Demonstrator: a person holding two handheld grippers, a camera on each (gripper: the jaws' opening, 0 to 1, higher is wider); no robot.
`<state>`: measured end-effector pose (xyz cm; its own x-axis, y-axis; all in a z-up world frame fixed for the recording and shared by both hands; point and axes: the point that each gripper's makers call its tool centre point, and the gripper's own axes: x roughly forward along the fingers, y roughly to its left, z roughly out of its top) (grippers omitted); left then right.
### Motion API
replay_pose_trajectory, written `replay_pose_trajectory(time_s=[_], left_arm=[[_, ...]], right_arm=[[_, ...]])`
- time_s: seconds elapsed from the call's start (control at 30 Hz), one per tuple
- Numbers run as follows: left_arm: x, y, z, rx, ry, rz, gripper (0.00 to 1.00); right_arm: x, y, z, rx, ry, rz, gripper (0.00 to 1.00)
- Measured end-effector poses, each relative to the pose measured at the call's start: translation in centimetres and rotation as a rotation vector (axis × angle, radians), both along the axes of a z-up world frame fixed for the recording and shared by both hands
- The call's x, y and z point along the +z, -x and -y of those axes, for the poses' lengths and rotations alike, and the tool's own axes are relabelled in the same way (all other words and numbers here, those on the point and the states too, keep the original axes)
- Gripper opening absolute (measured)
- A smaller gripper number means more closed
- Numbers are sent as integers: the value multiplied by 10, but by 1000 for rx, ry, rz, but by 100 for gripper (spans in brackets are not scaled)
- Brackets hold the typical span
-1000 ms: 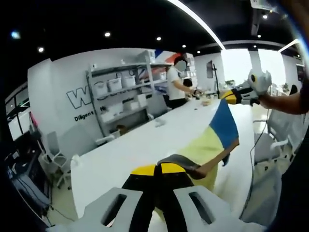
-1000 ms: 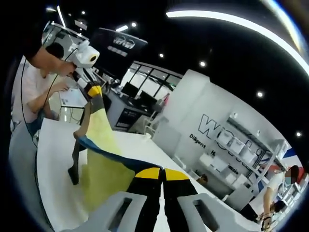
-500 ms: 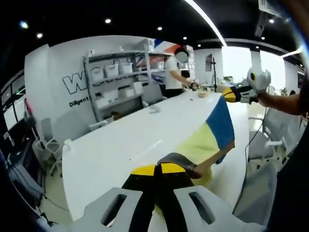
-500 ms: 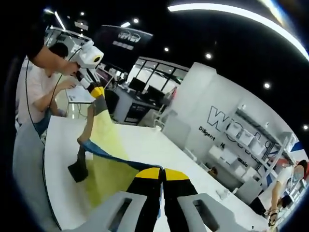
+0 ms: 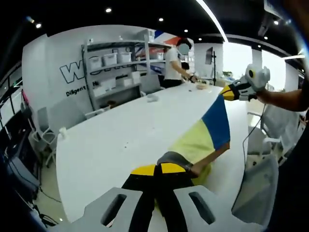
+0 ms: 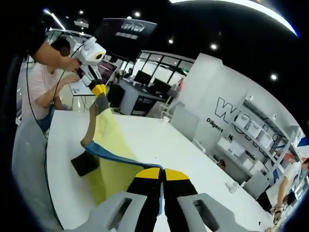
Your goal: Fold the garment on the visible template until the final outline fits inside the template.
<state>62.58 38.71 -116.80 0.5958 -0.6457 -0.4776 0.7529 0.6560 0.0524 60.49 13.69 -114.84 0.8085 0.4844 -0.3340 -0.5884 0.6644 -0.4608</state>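
the garment (image 5: 207, 133) runs under the left gripper (image 5: 161, 170) tips, so the pinched edge is hidden. in the right gripper view its blue edge vanishes behind the right gripper (image 6: 161, 174). wall lettering (image 5: 75, 73) is cut off by shelves (image 5: 116, 63).

Bare white table (image 5: 120, 140) on far side of stretched yellow-blue garment (image 5: 207, 135) gives free room w/ nothing standing on it nearby. Small items (image 5: 200, 87) sit at far end by a standing person (image 5: 175, 65). Chairs (image 5: 58, 121) line table edge; shelf unit (image 5: 116, 63) behind them.
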Motion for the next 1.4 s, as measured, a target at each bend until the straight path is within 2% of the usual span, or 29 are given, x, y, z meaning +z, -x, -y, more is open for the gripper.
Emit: replay_pose_trajectory(time_s=[0.23,0.5,1.1,1.4], left_arm=[[-21,-8,1,1,-18,-29,5],[-45,-32,5,8,-25,-59,5],[-97,-103,7,62,-29,-154,5],[-118,-122,13,74,-39,-185,5]], right_arm=[[-25,-16,3,-10,9,-37,0],[-57,-40,14,-37,15,-95,0],[-109,-100,26,-93,5,-193,0],[-136,-119,34,-113,15,-246,0]])
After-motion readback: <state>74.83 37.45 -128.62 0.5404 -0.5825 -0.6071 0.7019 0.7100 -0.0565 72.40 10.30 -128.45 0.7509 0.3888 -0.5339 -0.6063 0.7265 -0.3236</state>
